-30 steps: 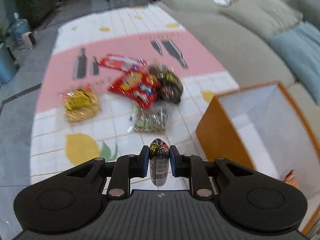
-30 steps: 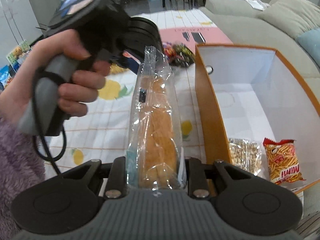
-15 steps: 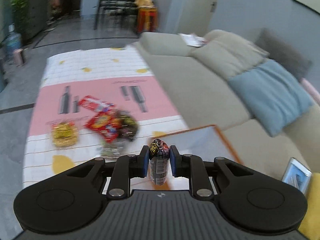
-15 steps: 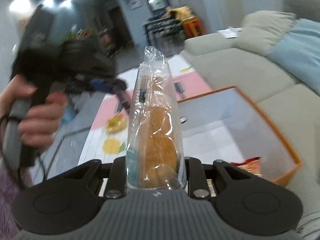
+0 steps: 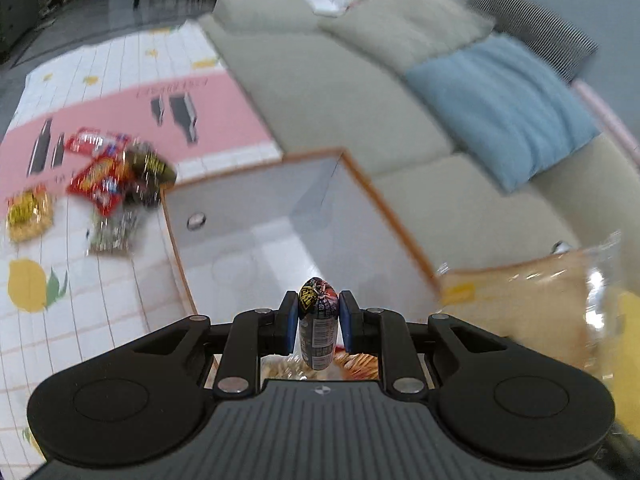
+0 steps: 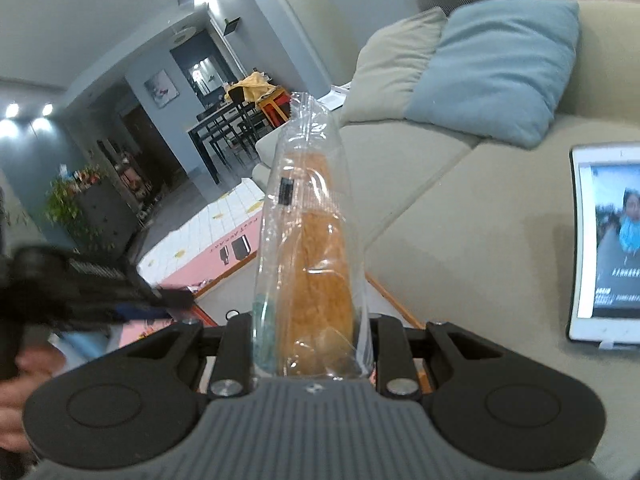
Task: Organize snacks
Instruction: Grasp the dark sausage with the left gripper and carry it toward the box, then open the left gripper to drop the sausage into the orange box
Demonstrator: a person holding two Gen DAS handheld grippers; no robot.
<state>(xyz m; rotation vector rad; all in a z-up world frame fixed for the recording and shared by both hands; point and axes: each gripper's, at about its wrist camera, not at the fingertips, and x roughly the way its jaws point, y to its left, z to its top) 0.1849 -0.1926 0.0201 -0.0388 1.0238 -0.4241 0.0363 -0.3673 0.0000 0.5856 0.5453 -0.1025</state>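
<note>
My left gripper is shut on a small dark-wrapped sausage snack and hovers over the orange box with a white inside. Packets lie in the box under the fingers. At the right of that view is the bagged bread loaf. My right gripper is shut on this bread loaf, which stands upright in its clear bag, over the box's orange edge. The bag hides the pads. Several loose snacks and a yellow packet lie on the mat.
The picnic mat covers the floor left of the box. A beige sofa with a blue cushion runs along the right. A tablet leans on the sofa seat. The other handheld gripper is at the left of the right wrist view.
Both views have swung right, toward the sofa. The left gripper has come over the box with the sausage snack. The right gripper has rolled and tipped up. Both grips are unchanged.
</note>
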